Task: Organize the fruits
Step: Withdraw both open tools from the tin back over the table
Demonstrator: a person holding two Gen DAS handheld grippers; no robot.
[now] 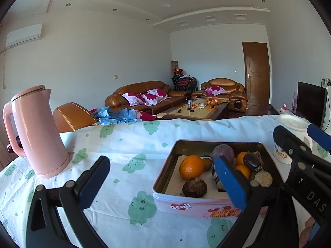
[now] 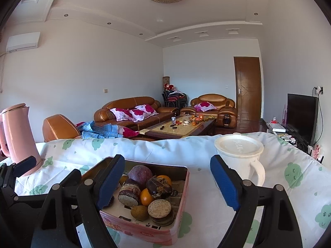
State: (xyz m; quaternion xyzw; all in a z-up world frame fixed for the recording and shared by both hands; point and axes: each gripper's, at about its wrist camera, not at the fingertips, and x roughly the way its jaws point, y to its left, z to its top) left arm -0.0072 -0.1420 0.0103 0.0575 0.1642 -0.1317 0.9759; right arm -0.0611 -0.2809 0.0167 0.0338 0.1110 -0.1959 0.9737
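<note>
A pink tin box (image 1: 186,206) stands on the cloth-covered table and holds an orange (image 1: 191,167), smaller oranges (image 1: 242,158), a purple fruit (image 1: 223,152), dark brown fruits (image 1: 194,187) and round cakes. It also shows in the right wrist view (image 2: 180,212), with the purple fruit (image 2: 140,174) and an orange (image 2: 145,197). My left gripper (image 1: 163,184) is open and empty, its right finger over the box's near side. My right gripper (image 2: 167,183) is open and empty above the box's right part; it also shows in the left wrist view (image 1: 298,138).
A pink kettle (image 1: 37,132) stands at the table's left. A white lidded mug (image 2: 240,155) stands right of the box. The table's far edge (image 1: 186,119) drops toward sofas and a coffee table behind.
</note>
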